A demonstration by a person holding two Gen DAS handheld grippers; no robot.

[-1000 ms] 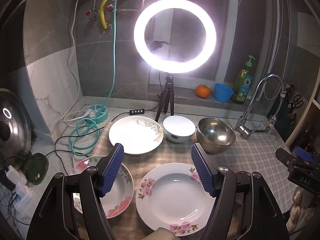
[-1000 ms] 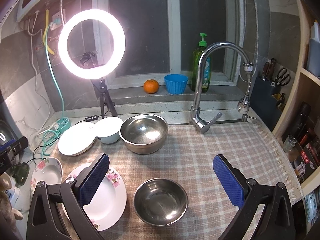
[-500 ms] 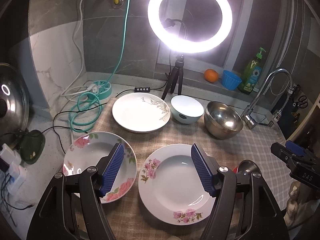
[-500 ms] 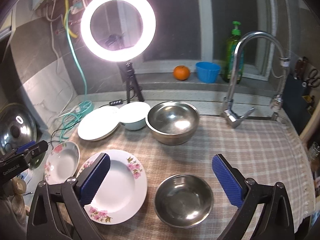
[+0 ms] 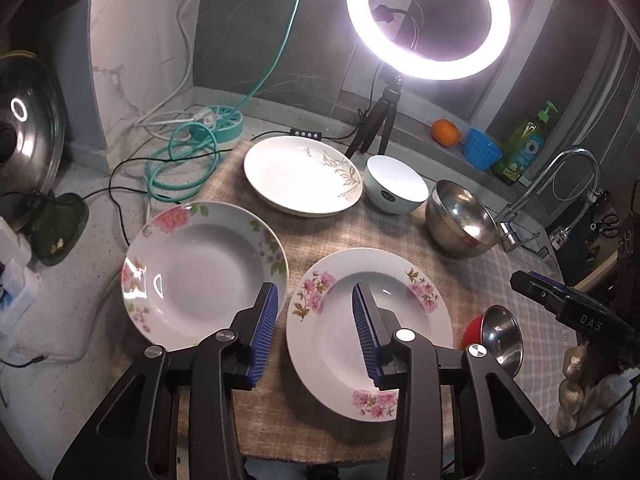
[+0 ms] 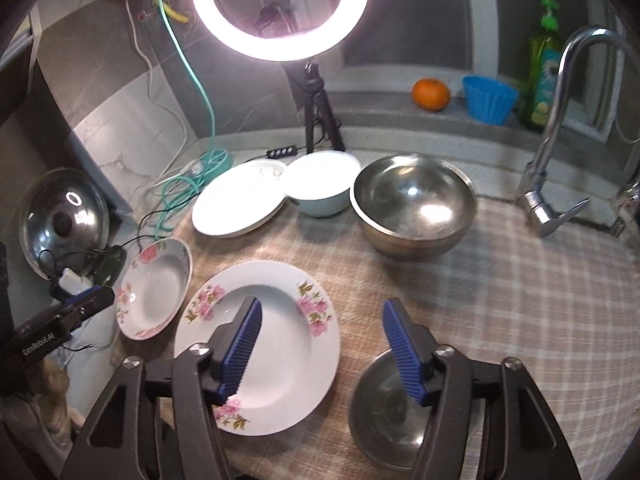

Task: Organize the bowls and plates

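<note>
A pink-flowered plate (image 5: 340,344) (image 6: 272,344) lies on the checked cloth near the front. To its left sits a deeper rose-patterned plate (image 5: 200,268) (image 6: 156,292). My left gripper (image 5: 314,300) hovers over the gap between these two plates, jaws closing with nothing pressed between them. My right gripper (image 6: 322,312) hangs above the flowered plate's right rim and a small steel bowl (image 6: 380,404) (image 5: 502,336), jaws also closing on nothing. Further back stand a leaf-patterned white plate (image 5: 296,176) (image 6: 236,204), a white bowl (image 5: 396,188) (image 6: 324,184) and a large steel bowl (image 5: 460,220) (image 6: 412,208).
A ring light on a tripod (image 5: 428,20) (image 6: 280,8) stands behind the dishes. Teal and black cables (image 5: 180,160) coil at the back left beside a pot lid (image 5: 24,140). A faucet (image 6: 560,120) rises at the right; an orange, blue cup and soap bottle sit on the sill.
Both grippers' jaws have narrowed from wide open to about half. Both views have dropped and tilted down toward the flowered plates, which now appear larger and closer.
</note>
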